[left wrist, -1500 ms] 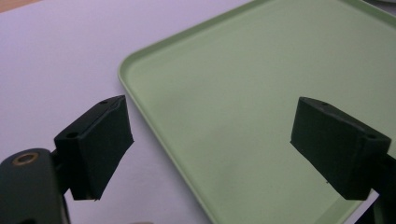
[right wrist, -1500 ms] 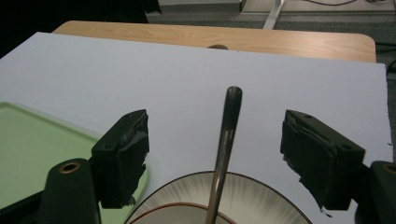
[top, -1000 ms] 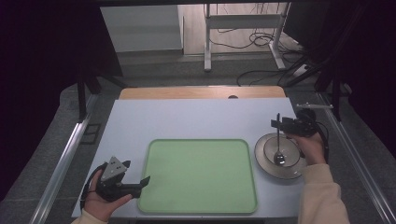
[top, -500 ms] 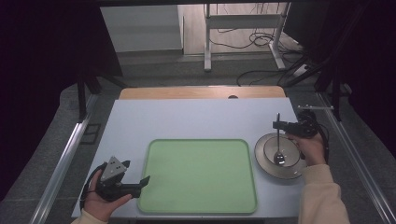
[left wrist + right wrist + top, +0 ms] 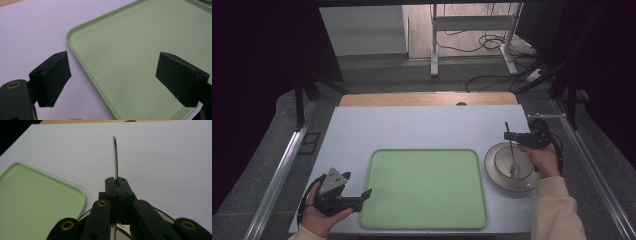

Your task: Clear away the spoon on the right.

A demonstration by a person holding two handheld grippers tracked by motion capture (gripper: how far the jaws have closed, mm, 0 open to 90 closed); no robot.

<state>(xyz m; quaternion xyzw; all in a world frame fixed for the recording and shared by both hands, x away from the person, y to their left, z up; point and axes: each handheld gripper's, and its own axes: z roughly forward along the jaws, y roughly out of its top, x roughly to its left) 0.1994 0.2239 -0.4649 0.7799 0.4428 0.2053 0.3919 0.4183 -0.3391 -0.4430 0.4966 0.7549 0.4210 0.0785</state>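
The right gripper (image 5: 511,135), its jaws having just closed, pinches the handle of the spoon (image 5: 115,157), whose bowl end hangs below the fingers in the bowl (image 5: 513,162). Lift straight up, keeping the grip firm. The left gripper (image 5: 112,80) rests open over the tray (image 5: 140,45) corner.

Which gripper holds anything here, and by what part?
The right gripper is shut on the spoon, gripping its handle partway up, bowl end in the bowl. The left gripper holds nothing.

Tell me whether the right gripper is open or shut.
Shut on the spoon. The right gripper has just been closing, its jaws pinch the handle, and the spoon's other end sits in the bowl.
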